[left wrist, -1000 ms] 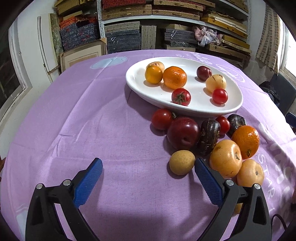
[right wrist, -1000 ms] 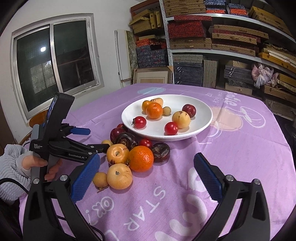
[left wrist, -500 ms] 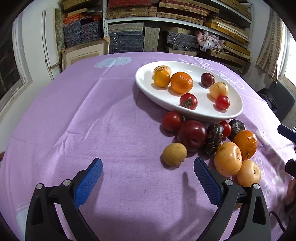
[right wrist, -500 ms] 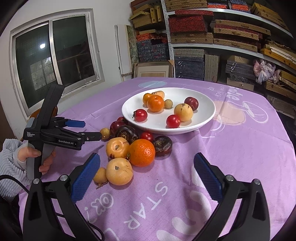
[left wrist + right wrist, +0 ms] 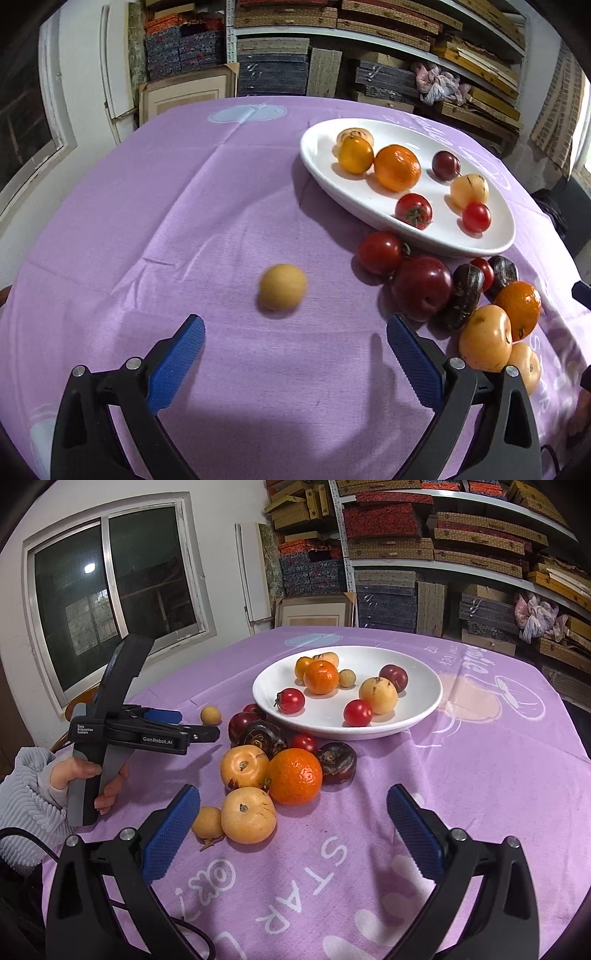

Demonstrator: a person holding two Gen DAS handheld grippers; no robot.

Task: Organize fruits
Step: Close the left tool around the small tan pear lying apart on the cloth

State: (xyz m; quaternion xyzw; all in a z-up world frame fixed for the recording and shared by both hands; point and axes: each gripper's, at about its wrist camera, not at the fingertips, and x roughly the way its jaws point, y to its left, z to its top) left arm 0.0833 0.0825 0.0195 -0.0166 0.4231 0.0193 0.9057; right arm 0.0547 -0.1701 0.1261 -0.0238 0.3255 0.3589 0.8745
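The small round tan fruit (image 5: 282, 287) lies alone on the purple printed cloth (image 5: 166, 206) covering the desk, apart from the heap of loose fruit to its right and ahead of my left gripper (image 5: 295, 341), whose blue-padded jaws stand wide and empty. My right gripper (image 5: 293, 825) is likewise wide, holding nothing, near the heap. The white oval ceramic plate (image 5: 413, 720), on the far side, carries several fruits.
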